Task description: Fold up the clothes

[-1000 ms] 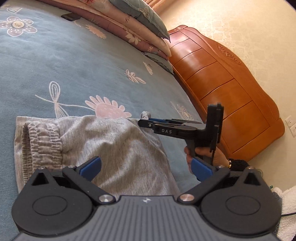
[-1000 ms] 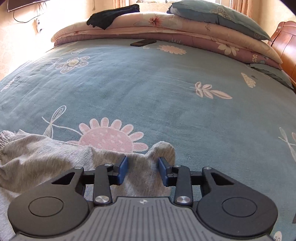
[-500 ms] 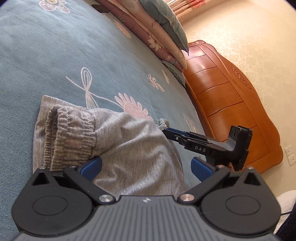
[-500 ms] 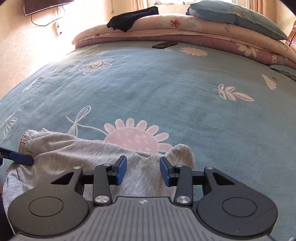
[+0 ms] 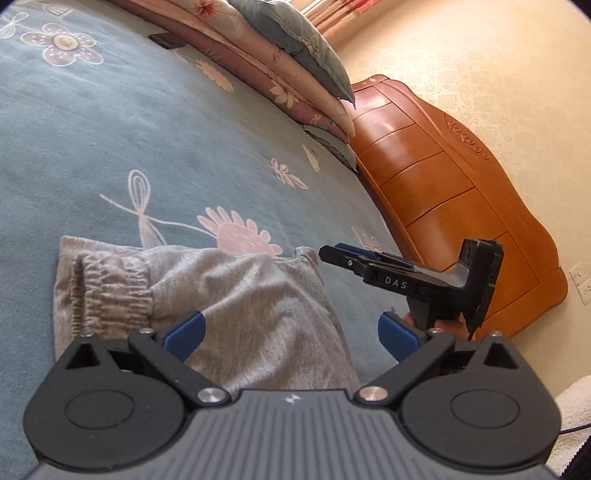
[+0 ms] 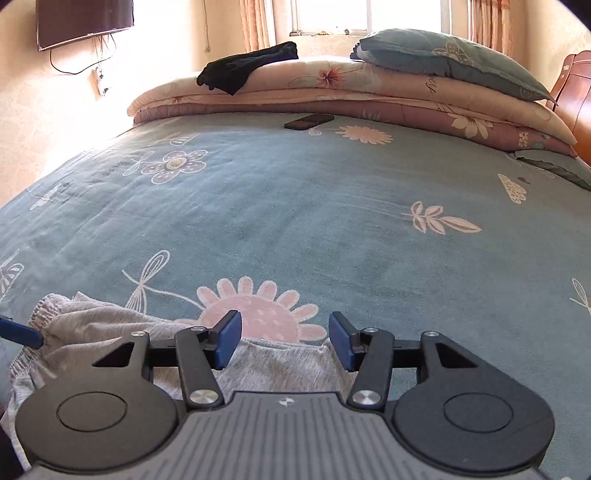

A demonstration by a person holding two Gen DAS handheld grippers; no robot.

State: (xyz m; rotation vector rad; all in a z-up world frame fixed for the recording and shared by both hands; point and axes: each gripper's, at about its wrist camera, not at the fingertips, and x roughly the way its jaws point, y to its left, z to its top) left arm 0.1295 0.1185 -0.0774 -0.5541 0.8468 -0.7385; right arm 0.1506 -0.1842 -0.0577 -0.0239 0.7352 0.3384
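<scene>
With the grey sweatpants (image 5: 236, 295) folded on the bed (image 6: 295, 206), both the left tongs (image 5: 291, 332) and the right tongs (image 6: 285, 339), just opened, gape empty; lift clear without snagging the fold.

Each black gripper (image 6: 285, 339) has blue pads (image 6: 229, 338), silver screws and a ribbed grey body.

A bed (image 6: 295, 206) with a blue-green floral cover fills the room, folded quilts (image 6: 369, 96) and a pillow (image 6: 443, 62) stacked along its far edge. A carved wooden headboard (image 5: 450, 199) stands against a cream textured wall (image 5: 498, 81). Daylight enters a curtained window (image 6: 332, 16); a television (image 6: 83, 20) hangs on the wall.
</scene>
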